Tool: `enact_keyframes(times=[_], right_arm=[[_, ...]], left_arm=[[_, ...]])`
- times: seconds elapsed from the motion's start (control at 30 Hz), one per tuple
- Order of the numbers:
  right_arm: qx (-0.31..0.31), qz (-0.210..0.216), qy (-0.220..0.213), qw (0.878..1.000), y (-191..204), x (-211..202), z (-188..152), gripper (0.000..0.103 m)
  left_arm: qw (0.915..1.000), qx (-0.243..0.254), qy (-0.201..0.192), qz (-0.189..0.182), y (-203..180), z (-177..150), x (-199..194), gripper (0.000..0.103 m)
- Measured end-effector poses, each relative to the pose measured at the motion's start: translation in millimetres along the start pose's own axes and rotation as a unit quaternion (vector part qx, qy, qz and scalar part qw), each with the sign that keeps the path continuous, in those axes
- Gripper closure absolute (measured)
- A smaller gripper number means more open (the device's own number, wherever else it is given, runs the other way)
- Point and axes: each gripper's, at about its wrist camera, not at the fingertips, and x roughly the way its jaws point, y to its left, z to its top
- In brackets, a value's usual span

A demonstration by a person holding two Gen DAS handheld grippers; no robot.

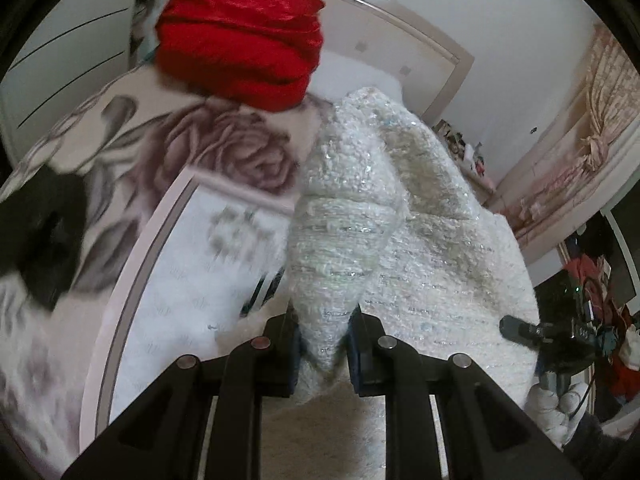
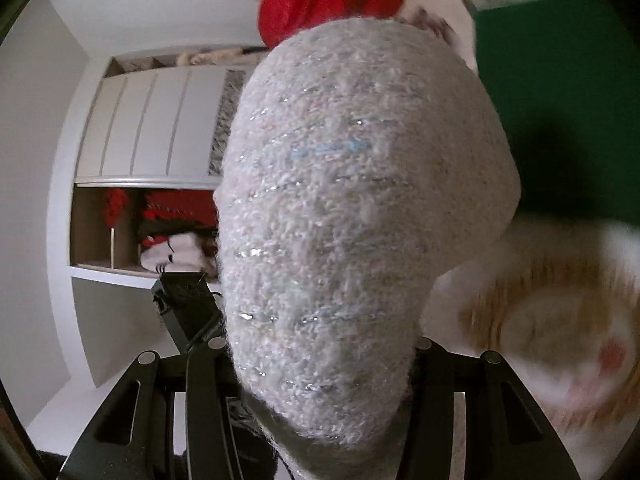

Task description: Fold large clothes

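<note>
A fuzzy white knit garment [image 1: 400, 216] with silver threads hangs between both grippers, lifted above the bed. My left gripper [image 1: 325, 354] is shut on a bunched fold of it; the blue pads [image 1: 356, 356] press the cloth from both sides. In the right wrist view the same garment [image 2: 352, 208] fills the middle and drapes over my right gripper [image 2: 324, 384], hiding the fingertips; the cloth runs down between the fingers. The right gripper and its gloved hand also show at the lower right of the left wrist view [image 1: 532, 332].
A folded red cloth [image 1: 244, 36] lies on the rose-patterned bedspread [image 1: 224, 148] by the headboard [image 1: 400, 12]. A black item [image 1: 40, 232] lies at left. A green sheet [image 2: 560, 100] is at the right. White wardrobe and shelves [image 2: 152, 184] stand behind. Clutter [image 1: 600, 300] at far right.
</note>
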Motion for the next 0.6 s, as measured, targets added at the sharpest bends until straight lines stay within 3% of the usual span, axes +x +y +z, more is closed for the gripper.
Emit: enact_keyframes(times=[0.1,0.17,0.3,0.37,0.5,0.57,0.6], right_arm=[[0.001,0.005,-0.015,1.0,-24,-20,66,0.053],[0.025,-0.006,-0.03,0.999,-66,-39,107,0.052],[0.087,-0.048,-0.046,0.994,-166,-76,153,0.053],[0.108,-0.045,-0.037,0.992,-206,-93,159,0.051],[0.103,-0.056,-0.042,0.992,-212,-106,153,0.046],[0.09,-0.1,-0.051,0.99,-195,-108,145,0.04],[0.081,-0.129,-0.055,0.987,-186,-112,145,0.03]], left_arm=[[0.9998,0.006,0.012,-0.013,-19,32,62,0.088],[0.9991,0.009,0.037,-0.016,-30,42,124,0.088],[0.9922,0.017,0.123,-0.007,-44,20,253,0.087],[0.991,0.021,0.132,-0.005,-47,6,275,0.082],[0.9908,0.019,0.133,-0.011,-48,4,271,0.075],[0.9902,0.016,0.138,0.008,-50,8,259,0.073],[0.991,0.009,0.132,0.019,-48,10,248,0.072]])
